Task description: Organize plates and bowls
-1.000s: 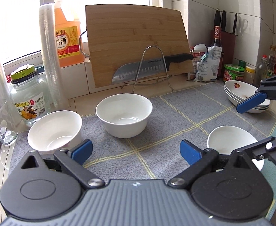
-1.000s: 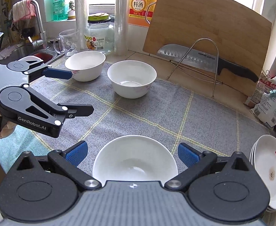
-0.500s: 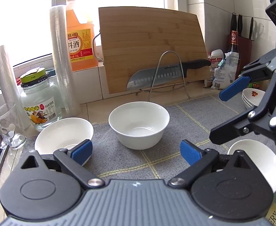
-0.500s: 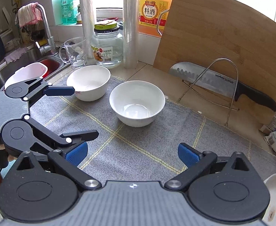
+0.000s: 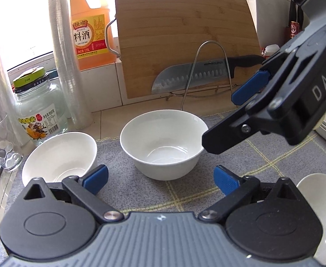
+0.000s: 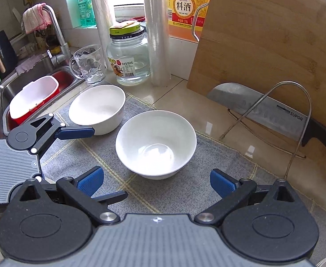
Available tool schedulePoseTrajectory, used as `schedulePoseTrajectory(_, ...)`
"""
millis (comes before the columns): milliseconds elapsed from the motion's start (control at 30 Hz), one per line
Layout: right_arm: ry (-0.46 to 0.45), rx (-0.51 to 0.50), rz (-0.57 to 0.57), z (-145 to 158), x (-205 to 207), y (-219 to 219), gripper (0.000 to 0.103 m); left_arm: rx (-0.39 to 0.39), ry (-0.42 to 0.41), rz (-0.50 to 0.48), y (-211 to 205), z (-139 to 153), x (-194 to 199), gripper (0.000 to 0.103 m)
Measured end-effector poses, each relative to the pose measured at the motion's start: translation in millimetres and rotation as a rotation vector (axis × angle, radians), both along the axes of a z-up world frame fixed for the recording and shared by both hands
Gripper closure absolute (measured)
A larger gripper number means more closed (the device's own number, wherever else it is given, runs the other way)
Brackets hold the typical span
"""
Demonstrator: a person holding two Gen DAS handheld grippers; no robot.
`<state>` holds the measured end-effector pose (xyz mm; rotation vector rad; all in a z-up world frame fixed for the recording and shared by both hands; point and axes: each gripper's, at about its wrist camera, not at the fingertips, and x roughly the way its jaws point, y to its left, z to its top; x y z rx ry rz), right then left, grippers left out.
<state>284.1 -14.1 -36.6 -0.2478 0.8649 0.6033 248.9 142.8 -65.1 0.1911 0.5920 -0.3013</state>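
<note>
Both claws are spread wide and empty, the right gripper [image 6: 155, 181] closing in over the middle bowl [image 6: 155, 143] on the grey mat [image 6: 207, 191], while the left gripper [image 5: 160, 176] hangs back between that bowl and the smaller bowl [image 5: 59, 156] by the glass jar [image 5: 37, 111]. It looks like a bowl is about to be picked for stacking, so the next move would be to bring one finger inside the rim, one outside, and pinch. The orange bottle [image 6: 186, 6] reads "料酒", the knife [image 6: 272, 113] says "SUPOR", and the right tool shows "DAS".
</note>
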Motion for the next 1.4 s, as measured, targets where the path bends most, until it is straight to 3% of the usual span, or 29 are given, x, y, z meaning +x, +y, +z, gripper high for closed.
schedulePoseTrajectory(633,0.079,0.013,0.054,-23.3,57.6,14.0,0.000,-0.011,0.022,-0.004,-9.7,-14.6,25.3,0.006)
schedulePoseTrajectory(933,0.114,0.040,0.048,-30.5,77.6,19.9,0.001,-0.025,0.024,-0.017,-10.6,-16.8,29.9,0.015)
schedulePoseTrajectory(1400,0.130,0.044,0.072,-34.7,89.6,29.5,0.016,-0.042,0.016,-0.033,-6.3,-15.4,30.8,0.017)
